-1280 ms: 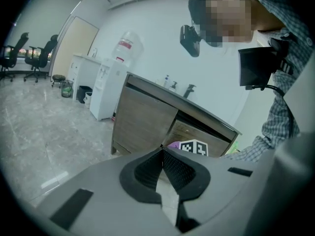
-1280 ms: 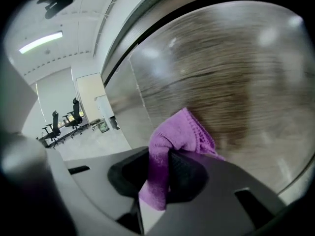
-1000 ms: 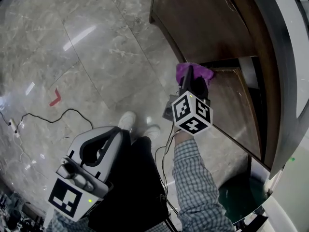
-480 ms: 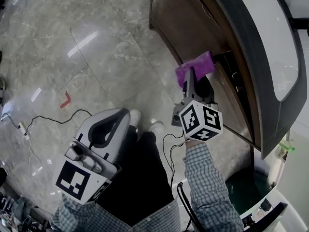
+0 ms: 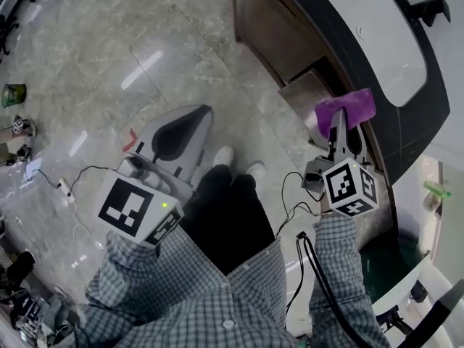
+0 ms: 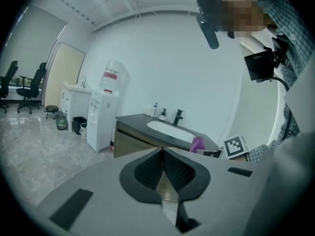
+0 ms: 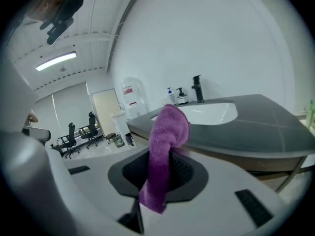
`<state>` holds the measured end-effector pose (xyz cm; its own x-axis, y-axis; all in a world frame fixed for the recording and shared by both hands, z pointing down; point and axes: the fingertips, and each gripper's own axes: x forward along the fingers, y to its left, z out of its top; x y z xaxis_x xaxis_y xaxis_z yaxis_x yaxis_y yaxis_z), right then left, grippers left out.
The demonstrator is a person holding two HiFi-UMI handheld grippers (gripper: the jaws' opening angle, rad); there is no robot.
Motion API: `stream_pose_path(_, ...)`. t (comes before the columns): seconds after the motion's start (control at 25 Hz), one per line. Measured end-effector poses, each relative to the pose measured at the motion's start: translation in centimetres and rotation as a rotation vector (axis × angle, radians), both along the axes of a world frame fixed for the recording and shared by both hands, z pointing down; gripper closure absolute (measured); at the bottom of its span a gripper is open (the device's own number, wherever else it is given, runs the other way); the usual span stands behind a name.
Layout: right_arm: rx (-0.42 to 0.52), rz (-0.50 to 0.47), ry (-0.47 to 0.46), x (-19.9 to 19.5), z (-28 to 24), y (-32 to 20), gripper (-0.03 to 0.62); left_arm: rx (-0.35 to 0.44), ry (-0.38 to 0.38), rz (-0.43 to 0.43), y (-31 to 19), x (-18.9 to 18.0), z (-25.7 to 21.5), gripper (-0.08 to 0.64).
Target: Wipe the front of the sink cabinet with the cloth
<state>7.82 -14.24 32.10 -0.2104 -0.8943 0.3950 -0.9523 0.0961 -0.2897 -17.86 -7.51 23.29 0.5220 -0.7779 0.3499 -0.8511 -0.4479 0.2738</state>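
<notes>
Up at the far right of your head view, your right gripper [image 5: 339, 127] is raised to the level of the dark countertop [image 7: 256, 127]. Its jaws are clamped on the purple cloth [image 7: 166, 132]. One fold of the cloth stands up above the jaw tips and flops to the right, and a tail hangs down out of the near side of the jaws. From above, the cloth overlaps the near edge of the countertop; whether it touches that edge cannot be told. The wooden front of the sink cabinet [image 5: 264, 20] runs off to the far left of the cloth, and a brown panel [image 5: 304, 93] juts out from it just to the left of the cloth. Beyond the cloth lie the white basin [image 5: 377, 35] and the black faucet [image 7: 197, 88], with two small bottles [image 7: 173, 96] beside it.

Your left gripper [image 6: 162, 156] hangs well apart from the cabinet, over the marble floor [image 5: 109, 64] on the near left. Its jaws are closed together with nothing between them. They point across the room toward the sink, with a water dispenser [image 6: 106, 107] off to the left.
</notes>
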Motion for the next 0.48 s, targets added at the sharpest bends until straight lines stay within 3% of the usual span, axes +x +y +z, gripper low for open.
stream_pose_path(0.28,0.010,0.128,0.025,4.0,-4.9,6.9,0.515,0.035,-0.015,0.124,2.2,1.3,-3.8,0.549)
stream_pose_path(0.48,0.046,0.133,0.095,4.5,-7.0,11.4,0.515,0.040,-0.014,0.161,4.9,2.7,-5.1,0.549)
